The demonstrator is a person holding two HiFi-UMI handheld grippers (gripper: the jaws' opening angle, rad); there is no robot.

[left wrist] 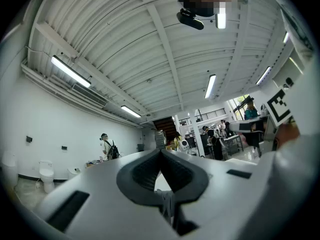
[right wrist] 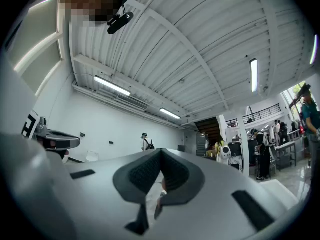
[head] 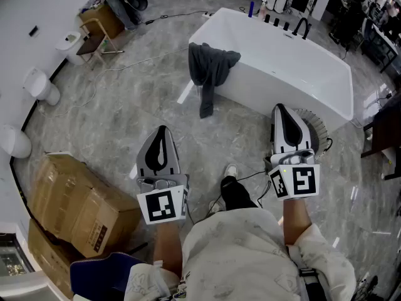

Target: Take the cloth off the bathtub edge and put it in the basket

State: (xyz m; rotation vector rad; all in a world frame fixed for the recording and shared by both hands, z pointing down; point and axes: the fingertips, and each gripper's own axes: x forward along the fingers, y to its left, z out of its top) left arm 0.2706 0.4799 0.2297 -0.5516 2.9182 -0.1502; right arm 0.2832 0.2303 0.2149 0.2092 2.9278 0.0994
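Two grippers are in view, both empty, each with its jaws closed tip to tip. The left gripper (head: 163, 130) and right gripper (head: 279, 108) are held side by side in front of the person, short of the tub (head: 294, 68) and touching nothing. Each gripper view looks out over the room towards the ceiling, with nothing between the pads. This reads as a carrying posture on the approach rather than a reach.

The cloth (head: 210, 68) is dark grey and lies over the tub's near rim at its left corner. It is bunched on top of the rim, with one tail hanging down the tub's outer wall towards the floor. Nothing pins it there, so its own weight across the rim appears to keep it in place.

A round slatted item stands on the floor against the tub's near side at its right end. It is largely hidden behind the right gripper and is judged to be the basket (head: 315, 124).

Assessment: the task has not begun. The cloth is undisturbed and well apart from both grippers. The left gripper is on the cloth's side of the tub and the right is by the basket. Whichever gripper takes the cloth must open its jaws first. A grip on the bunched part at the rim looks soundest, since the hanging tail may drag along the tub wall or floor on the way across.
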